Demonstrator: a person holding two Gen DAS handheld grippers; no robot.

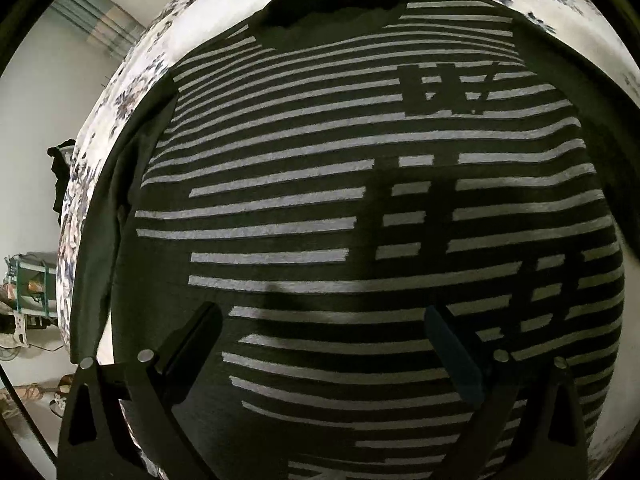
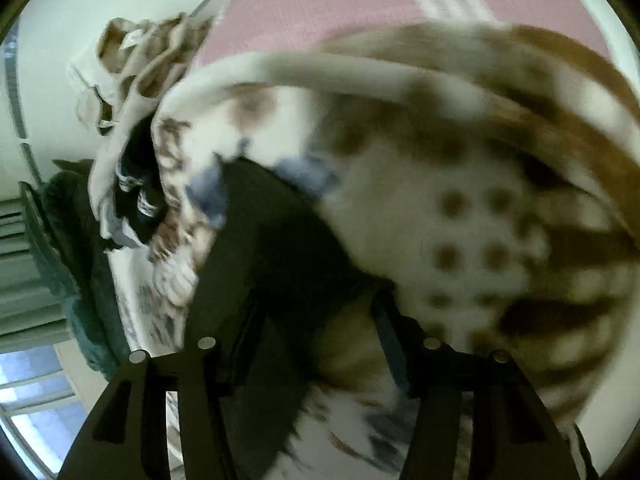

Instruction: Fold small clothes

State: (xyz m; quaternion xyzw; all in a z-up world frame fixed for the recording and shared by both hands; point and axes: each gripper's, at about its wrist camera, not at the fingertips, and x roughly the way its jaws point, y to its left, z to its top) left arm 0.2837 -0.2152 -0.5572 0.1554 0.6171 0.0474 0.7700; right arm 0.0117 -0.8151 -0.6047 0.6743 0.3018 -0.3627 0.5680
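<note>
A dark sweater with grey stripes (image 1: pixel 320 200) lies flat on the floral bed sheet (image 1: pixel 132 80), collar at the far end. My left gripper (image 1: pixel 320 320) is open and empty, hovering over the sweater's lower half. In the right wrist view, my right gripper (image 2: pixel 316 316) is open over a dark cloth edge (image 2: pixel 280 248), beside a blurred white garment with brown dots (image 2: pixel 460 220). Whether its fingers touch the cloth I cannot tell; the view is blurred by motion.
A pile of mixed clothes (image 2: pixel 132 132) lies at the far left of the bed in the right wrist view, with a dark green item (image 2: pixel 68 240) beside it. The bed's left edge (image 1: pixel 80 200) drops to the floor, where shoes (image 1: pixel 48 396) lie.
</note>
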